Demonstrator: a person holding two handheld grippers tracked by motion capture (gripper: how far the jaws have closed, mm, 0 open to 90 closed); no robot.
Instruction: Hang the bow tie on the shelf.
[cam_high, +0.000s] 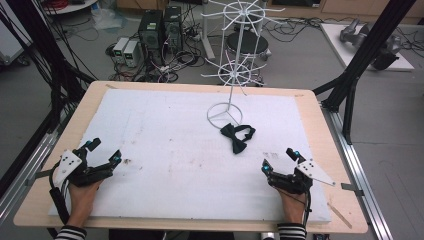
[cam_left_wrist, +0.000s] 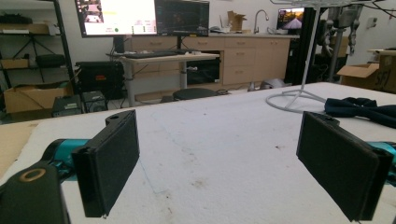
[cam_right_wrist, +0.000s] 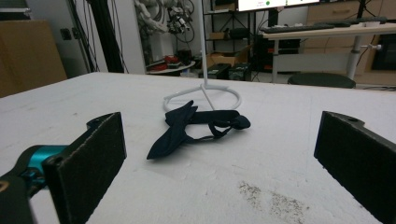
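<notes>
A: Bow tie (cam_high: 237, 137) position?
B: Flat on the white foam board (cam_high: 165, 170), touching the wire rack (cam_high: 231, 70) base ring's near side.
A: Grippers?
B: Left gripper (cam_high: 103, 152) and right gripper (cam_high: 280, 161) both spread wide, nothing held, near the board's front corners. Bare board between them and the tie.

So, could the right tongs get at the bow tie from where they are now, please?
Probably yes. The right tongs are open and point toward the bow tie, with bare white mat between them. The rack stands just behind the tie, not in the path.
</notes>
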